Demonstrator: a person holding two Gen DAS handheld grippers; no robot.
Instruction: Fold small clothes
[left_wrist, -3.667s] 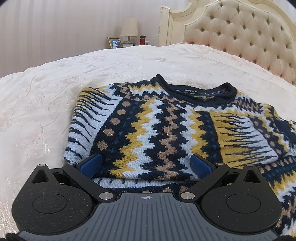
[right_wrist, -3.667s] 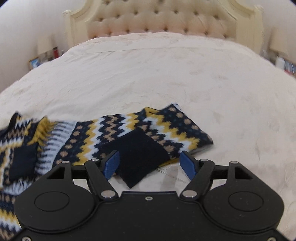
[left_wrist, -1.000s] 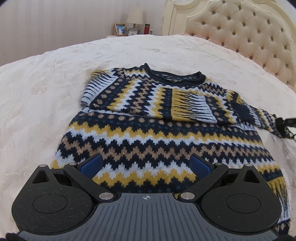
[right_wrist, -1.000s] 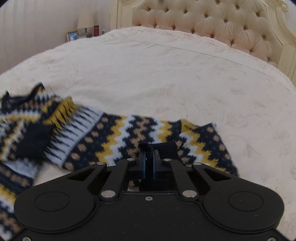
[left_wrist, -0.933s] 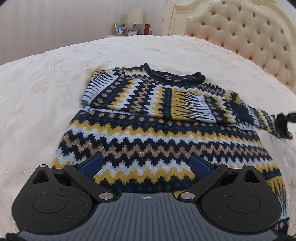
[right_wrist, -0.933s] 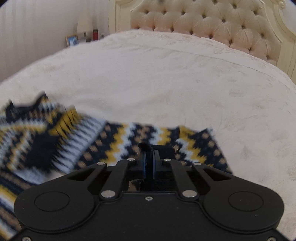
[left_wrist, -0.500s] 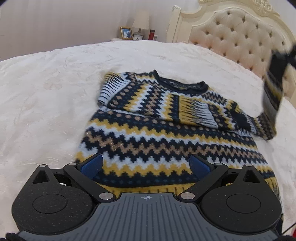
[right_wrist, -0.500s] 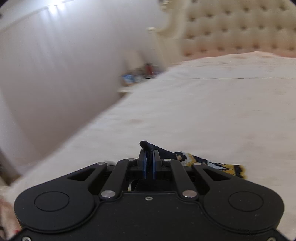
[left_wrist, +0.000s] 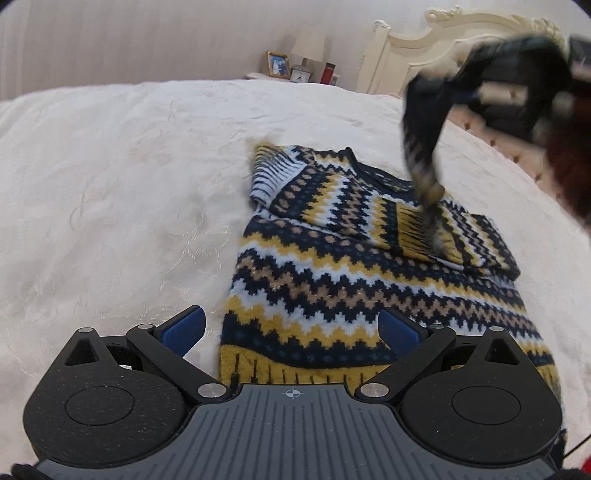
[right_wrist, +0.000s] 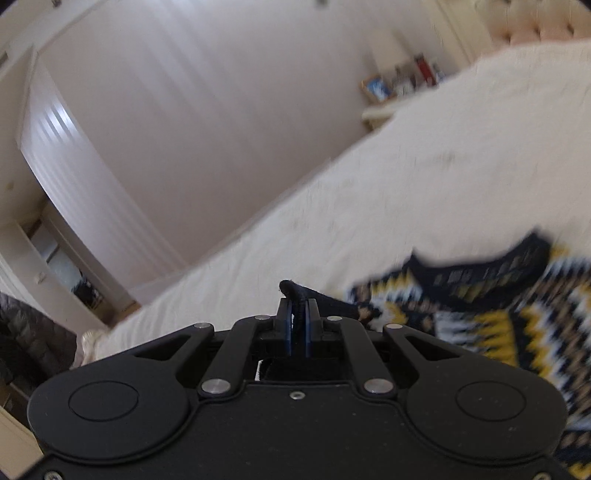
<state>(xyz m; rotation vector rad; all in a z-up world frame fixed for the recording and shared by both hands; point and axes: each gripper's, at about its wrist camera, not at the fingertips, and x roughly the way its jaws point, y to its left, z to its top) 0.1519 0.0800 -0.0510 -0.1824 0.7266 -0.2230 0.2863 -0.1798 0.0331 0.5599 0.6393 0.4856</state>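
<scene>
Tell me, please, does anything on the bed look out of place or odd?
Only one thing: the sweater's sleeve is not lying flat. The right claw pinches its dark cuff and holds it in the air above the chest. The rest lies neatly on the bedspread.

bed (left_wrist: 110, 166), lamp (left_wrist: 308, 46), photo frame (left_wrist: 277, 64)

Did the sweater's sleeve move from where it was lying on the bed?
Yes. The sleeve went up off the white bedspread and across over the sweater, toward the nightstand side, pinched in the right gripper.
</scene>
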